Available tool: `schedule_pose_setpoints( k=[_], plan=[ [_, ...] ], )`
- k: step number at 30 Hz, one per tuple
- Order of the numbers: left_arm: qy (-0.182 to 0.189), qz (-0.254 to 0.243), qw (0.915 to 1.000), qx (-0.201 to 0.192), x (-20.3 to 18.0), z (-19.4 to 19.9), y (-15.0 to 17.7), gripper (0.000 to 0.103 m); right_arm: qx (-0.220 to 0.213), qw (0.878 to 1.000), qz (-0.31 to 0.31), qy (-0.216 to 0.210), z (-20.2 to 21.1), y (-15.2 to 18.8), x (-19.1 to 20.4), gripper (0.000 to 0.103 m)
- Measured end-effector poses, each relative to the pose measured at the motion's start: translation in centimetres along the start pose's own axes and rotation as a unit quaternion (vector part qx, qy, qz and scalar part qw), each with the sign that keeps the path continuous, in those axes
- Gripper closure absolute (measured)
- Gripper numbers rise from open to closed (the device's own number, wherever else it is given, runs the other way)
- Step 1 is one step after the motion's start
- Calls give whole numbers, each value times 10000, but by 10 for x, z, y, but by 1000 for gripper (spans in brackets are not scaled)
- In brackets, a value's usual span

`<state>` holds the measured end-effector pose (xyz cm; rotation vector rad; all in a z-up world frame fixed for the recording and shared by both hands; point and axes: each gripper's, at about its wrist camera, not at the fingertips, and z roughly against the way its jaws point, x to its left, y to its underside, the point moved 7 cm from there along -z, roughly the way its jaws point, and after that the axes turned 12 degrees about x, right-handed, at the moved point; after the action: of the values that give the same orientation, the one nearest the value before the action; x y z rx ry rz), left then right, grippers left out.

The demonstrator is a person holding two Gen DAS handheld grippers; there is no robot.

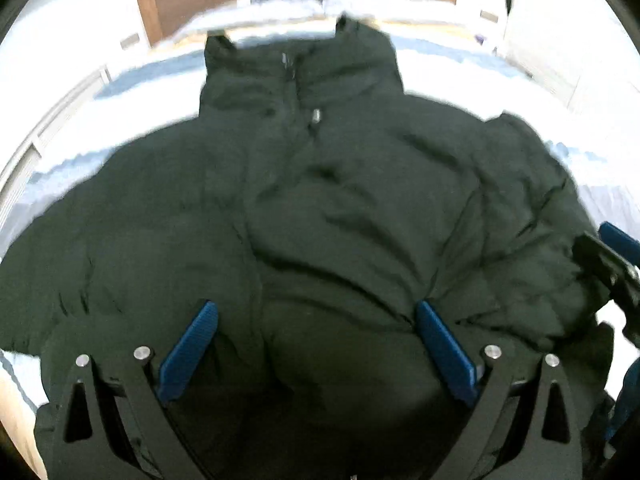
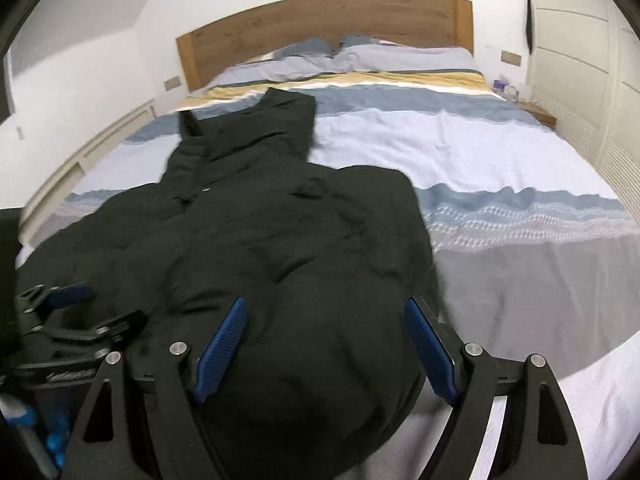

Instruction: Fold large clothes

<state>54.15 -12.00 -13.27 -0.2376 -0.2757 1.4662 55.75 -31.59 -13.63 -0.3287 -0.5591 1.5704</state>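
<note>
Bedding in blue, white and yellow stripes covered the bed [image 2: 460, 152], and a dark puffer jacket [image 2: 280, 232] was spread on it, front up, with its collar toward the wooden headboard [image 2: 320, 20] and its hem at the near edge. The left hand-held gripper [image 1: 316, 320] was held over the hem near the jacket's middle, its blue pads [image 1: 188, 352] set wide apart with fabric bulging between them; no clamping could be seen. The right hand-held gripper [image 2: 324, 320] was held over the hem's right corner, likewise spread wide around a bulge of jacket, ungripped. Pillows [image 2: 360, 56] were seen by the headboard, and a white wardrobe [image 2: 580, 60] at the right.
</note>
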Motion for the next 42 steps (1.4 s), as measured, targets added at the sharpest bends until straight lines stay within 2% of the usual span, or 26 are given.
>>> schedule_pose_setpoints(
  k=[1,4,7,12,15,20,24,27,30,35,39,42],
  plan=[
    [66,45,10000,46,0,0,0,2,111,9999,5,21,-3,5,2,22],
    [117,134,9997,-168,9,21,5,2,459,9987,-119,212,-14,19,1,22],
    [-51,217,9981,-569,28,57,12,2,327,9990,-280,107,6,25,1,23],
    [-120,413,9955,-846,70,104,37,2,28,9991,-387,141,62,39,3,23],
    [-195,572,9933,-981,104,133,61,2,-141,9981,-585,145,101,54,-1,19],
    [-117,802,9917,-997,156,173,114,2,-328,9952,-904,202,165,95,-9,16],
    [-26,893,9901,-1080,186,200,158,2,-208,9944,-966,365,190,130,-6,16],
    [41,873,9887,-1214,201,218,194,2,-192,9931,-1120,299,208,161,1,16],
    [181,845,9880,-1280,209,230,221,2,-210,9923,-1197,251,227,188,14,16],
    [457,1006,9851,-1319,236,237,264,2,-294,9930,-1135,151,253,213,41,16],
    [525,1306,9814,-1302,272,230,288,2,-357,9943,-979,226,271,222,64,16],
    [555,1686,9761,-1252,316,220,303,2,-476,9949,-869,202,282,222,83,16]
  ],
)
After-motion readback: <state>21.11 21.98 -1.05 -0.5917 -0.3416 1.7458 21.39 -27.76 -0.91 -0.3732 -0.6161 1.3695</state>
